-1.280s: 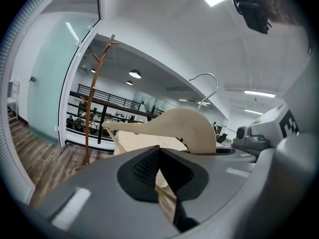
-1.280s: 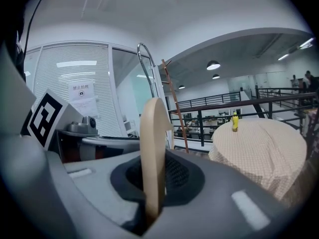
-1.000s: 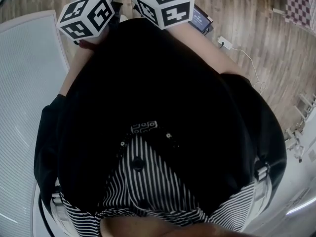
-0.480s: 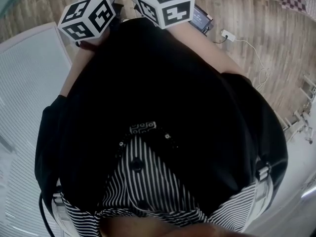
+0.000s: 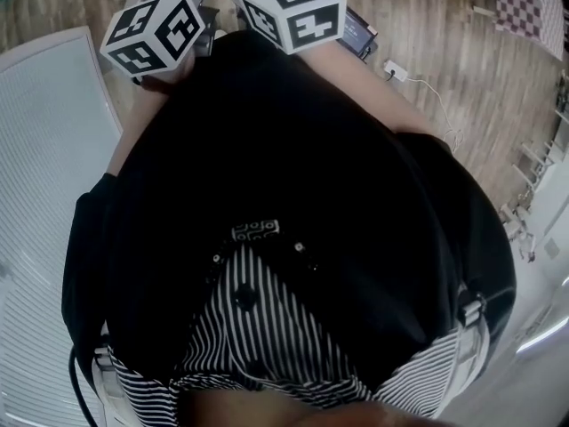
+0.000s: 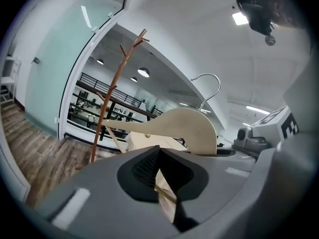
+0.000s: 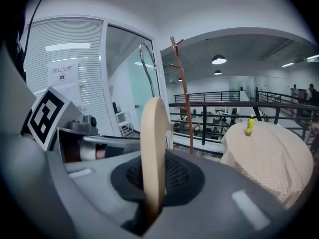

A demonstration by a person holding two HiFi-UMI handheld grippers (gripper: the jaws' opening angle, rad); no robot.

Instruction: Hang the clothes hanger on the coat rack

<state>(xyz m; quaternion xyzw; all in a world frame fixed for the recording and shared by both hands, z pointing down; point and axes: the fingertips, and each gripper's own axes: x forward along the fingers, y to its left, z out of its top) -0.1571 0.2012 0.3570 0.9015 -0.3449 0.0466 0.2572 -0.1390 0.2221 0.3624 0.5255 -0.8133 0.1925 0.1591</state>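
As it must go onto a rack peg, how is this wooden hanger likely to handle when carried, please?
The wooden hanger looks thick and solid, so it is probably stiff between the left gripper and right gripper. Its smooth face may slide in the grip. The thin metal hook might swivel.

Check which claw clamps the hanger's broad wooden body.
The right claw: the wooden hanger stands edge-on between its jaws. The left claw pinches only a thin wooden strip.

Open-plan office: glass partition point(image 7: 128, 78), window blinds point(image 7: 75, 38), black railing point(image 7: 219, 103), pendant lamps point(image 7: 218, 59), wood-plank floor point(image 5: 427, 25).
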